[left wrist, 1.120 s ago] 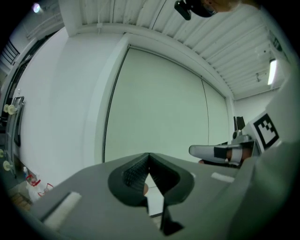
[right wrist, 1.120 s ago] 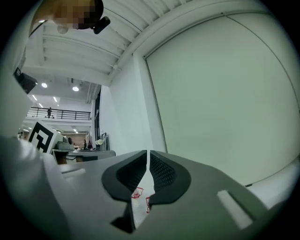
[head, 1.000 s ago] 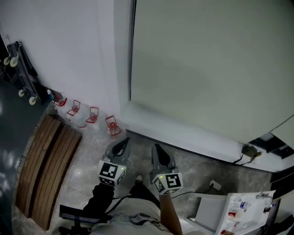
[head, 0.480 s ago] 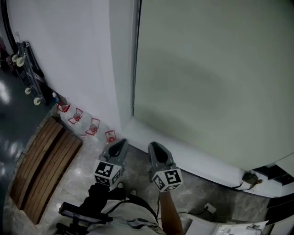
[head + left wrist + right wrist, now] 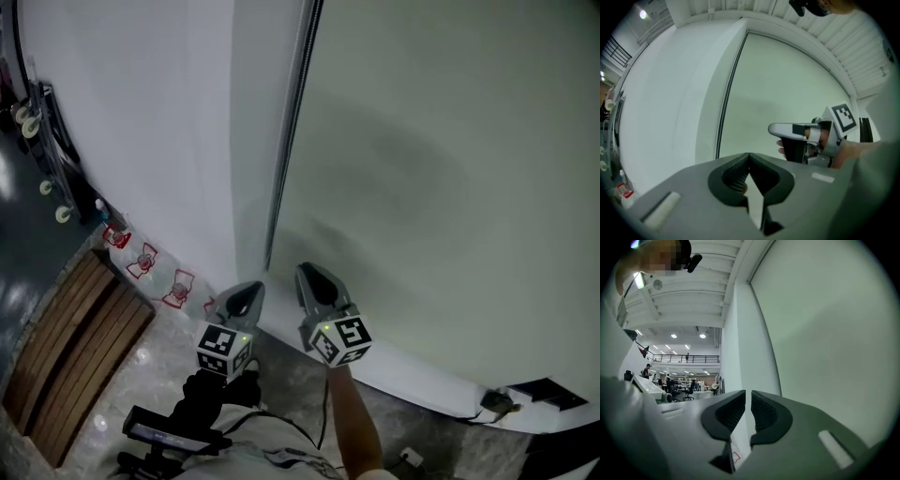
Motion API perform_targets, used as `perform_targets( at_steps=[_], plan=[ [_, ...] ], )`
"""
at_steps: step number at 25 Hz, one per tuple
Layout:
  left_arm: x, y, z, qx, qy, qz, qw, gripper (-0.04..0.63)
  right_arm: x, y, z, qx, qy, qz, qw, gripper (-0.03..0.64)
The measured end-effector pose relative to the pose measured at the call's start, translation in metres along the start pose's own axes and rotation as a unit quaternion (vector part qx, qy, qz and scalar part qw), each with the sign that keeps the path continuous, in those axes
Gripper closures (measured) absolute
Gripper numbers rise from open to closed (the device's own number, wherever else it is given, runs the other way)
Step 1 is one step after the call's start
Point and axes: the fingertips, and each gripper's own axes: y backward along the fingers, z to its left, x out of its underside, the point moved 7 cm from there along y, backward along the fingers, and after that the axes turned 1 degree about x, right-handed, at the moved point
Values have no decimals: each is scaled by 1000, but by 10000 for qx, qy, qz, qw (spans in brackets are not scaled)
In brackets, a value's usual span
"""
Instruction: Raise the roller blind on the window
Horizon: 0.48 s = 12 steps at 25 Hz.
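Nearest, at the bottom of the head view: the person's forearm (image 5: 352, 431) and a dark-gloved hand (image 5: 208, 398), each holding a gripper out level toward the window.

Left gripper (image 5: 246, 292): clenched, pads pressed together, nothing in them. It has a marker cube (image 5: 225, 349) behind it.

Right gripper (image 5: 309, 274): just right of the left one, not touching it. Its jaws have just been opening and now show a narrow slit. Nothing is between them, so it is released and empty.

Both tips are close to the lower left corner of the roller blind (image 5: 450, 187), and neither is on it.

Floor, near left: a wooden slatted board (image 5: 70, 361) on speckled stone floor (image 5: 159, 366). Beyond it, a row of clear bottles with red markings (image 5: 145, 261) stands at the foot of the white wall (image 5: 141, 122). A wheeled cart (image 5: 42, 122) is at the far left.

Beyond the grippers a white sill (image 5: 403, 380) runs off to the right, with a plug and cable (image 5: 497, 403) at its right end.

The pale greenish blind is fully down to the sill and fills the right and far side of the scene. A dark thin vertical line (image 5: 295, 112) runs along its left edge; I can't tell if it is chain or frame.
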Motion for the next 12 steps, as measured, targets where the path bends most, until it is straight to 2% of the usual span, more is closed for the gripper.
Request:
perform_targets(
  at_steps=[8,12],
  plan=[
    [-17,-69,48,355,-7,-70,9993,595,-77,-151,-72,-388,454,-194,9980,546],
    [-12,-88,65,366,18,18,9993,595,-112,-215,-95,-618,623,-219,9959,495]
  ],
)
